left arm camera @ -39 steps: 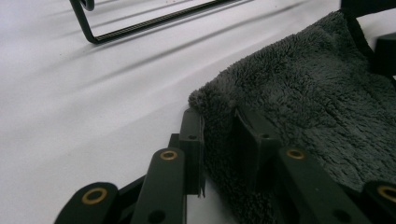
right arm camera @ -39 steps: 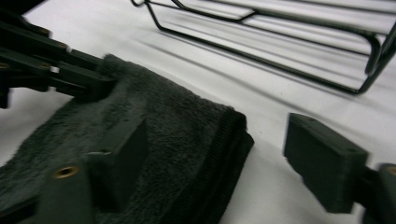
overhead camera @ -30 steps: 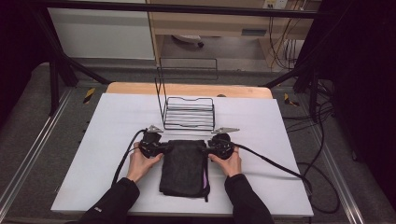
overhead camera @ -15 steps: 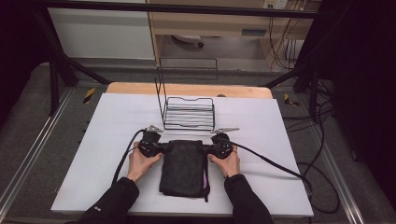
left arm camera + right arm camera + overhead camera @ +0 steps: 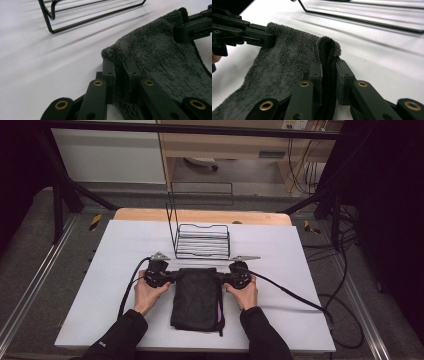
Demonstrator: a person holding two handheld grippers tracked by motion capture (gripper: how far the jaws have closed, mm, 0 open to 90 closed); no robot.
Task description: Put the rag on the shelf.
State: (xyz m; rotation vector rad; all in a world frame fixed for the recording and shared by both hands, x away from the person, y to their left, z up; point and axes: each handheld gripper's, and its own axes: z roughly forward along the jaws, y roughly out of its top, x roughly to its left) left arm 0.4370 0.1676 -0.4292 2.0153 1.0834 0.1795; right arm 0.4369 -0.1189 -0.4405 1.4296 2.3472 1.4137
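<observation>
The dark grey towel [image 5: 196, 297] lies folded on the white desk [image 5: 115, 250], close to the near edge and about in the middle between the left and right edges. The left hand-held gripper [image 5: 117, 75] is clenched on the towel's far left corner, with the fluffy cloth pinched between its jaws, and the right hand-held gripper [image 5: 327, 72] is clenched on the far right corner, where a thick folded edge stands between its jaws. A black wire rack [image 5: 202, 240] stands just beyond the towel, toward the far edge of the desk. The step in hand seems to be the folding of the towel, or lifting its far edge. To do it well, I think both corners should rise together and at the same height, so that the edge stays straight and tight between them. The grip should take all the layers, otherwise a lower layer may slip out. The movement should stay away from the rack, so the cloth does not catch on its wires.
</observation>
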